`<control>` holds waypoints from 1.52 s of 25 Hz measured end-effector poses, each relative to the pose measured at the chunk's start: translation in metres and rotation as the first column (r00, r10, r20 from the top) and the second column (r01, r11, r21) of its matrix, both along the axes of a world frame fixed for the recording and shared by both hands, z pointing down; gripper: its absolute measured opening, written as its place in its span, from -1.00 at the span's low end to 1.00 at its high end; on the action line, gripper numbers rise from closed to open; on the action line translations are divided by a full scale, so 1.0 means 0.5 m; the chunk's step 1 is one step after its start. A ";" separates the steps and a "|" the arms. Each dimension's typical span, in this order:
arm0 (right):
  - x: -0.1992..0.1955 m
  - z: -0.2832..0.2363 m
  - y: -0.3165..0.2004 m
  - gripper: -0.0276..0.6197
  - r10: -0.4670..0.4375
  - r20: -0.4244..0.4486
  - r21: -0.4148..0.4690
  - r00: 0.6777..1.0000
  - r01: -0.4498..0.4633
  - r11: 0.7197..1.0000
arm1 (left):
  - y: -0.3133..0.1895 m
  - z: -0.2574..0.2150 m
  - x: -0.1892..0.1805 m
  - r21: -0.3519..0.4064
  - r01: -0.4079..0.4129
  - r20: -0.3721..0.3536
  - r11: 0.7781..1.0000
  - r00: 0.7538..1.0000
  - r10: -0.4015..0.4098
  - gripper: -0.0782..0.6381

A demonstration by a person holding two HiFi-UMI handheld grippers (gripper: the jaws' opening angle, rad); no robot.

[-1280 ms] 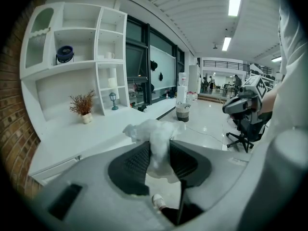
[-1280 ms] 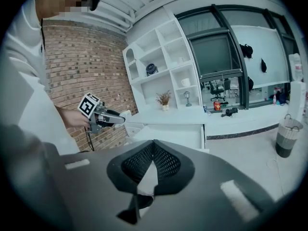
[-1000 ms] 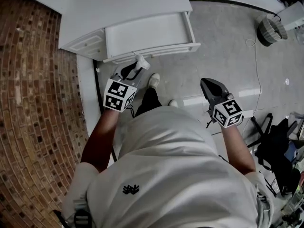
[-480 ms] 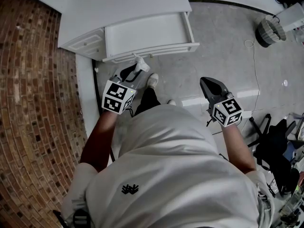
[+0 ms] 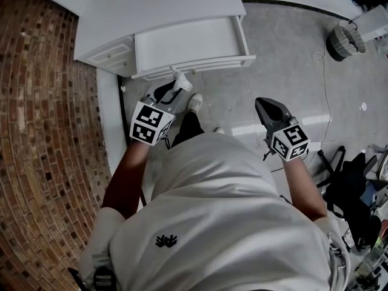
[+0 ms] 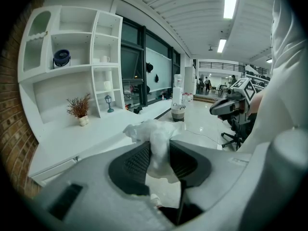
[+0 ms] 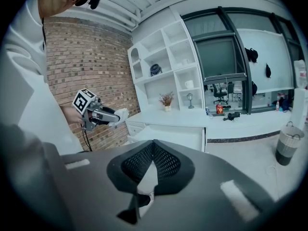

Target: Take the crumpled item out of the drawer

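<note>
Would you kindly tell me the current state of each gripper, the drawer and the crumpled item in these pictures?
White cabinet drawer: pulled open, nothing visible inside.
Crumpled white item: out of the drawer, pinched between the left gripper's jaws.
Left gripper: shut on the crumpled white item.
Right gripper: shut, nothing between its jaws, held away from the drawer.

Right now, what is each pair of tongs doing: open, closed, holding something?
Left tongs: closed on the crumpled white item, outside the drawer.
Right tongs: closed, nothing between them.
</note>
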State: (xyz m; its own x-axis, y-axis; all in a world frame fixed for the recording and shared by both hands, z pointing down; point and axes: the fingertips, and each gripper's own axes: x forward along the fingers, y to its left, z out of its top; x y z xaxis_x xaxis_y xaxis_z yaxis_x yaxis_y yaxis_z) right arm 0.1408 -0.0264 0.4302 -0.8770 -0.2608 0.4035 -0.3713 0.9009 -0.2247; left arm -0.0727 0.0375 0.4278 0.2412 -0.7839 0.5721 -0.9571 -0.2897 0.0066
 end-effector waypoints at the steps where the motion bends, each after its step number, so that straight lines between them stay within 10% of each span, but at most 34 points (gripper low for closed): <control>1: -0.002 0.000 0.000 -0.88 -0.001 0.000 0.000 1.000 0.001 1.000 | 0.000 -0.002 -0.001 0.001 -0.001 0.001 1.000 1.000 0.001 -0.46; 38: 0.002 0.014 -0.001 -0.88 -0.024 -0.011 0.012 1.000 0.024 1.000 | -0.007 0.001 0.005 -0.010 -0.002 0.017 1.000 1.000 0.002 -0.46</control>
State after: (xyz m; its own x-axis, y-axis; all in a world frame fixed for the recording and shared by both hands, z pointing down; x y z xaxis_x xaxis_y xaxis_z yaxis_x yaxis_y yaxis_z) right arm 0.1419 -0.0271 0.4373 -0.8787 -0.2445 0.4101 -0.3519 0.9122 -0.2101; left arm -0.0701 0.0341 0.4284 0.2332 -0.7777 0.5838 -0.9565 -0.2918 -0.0067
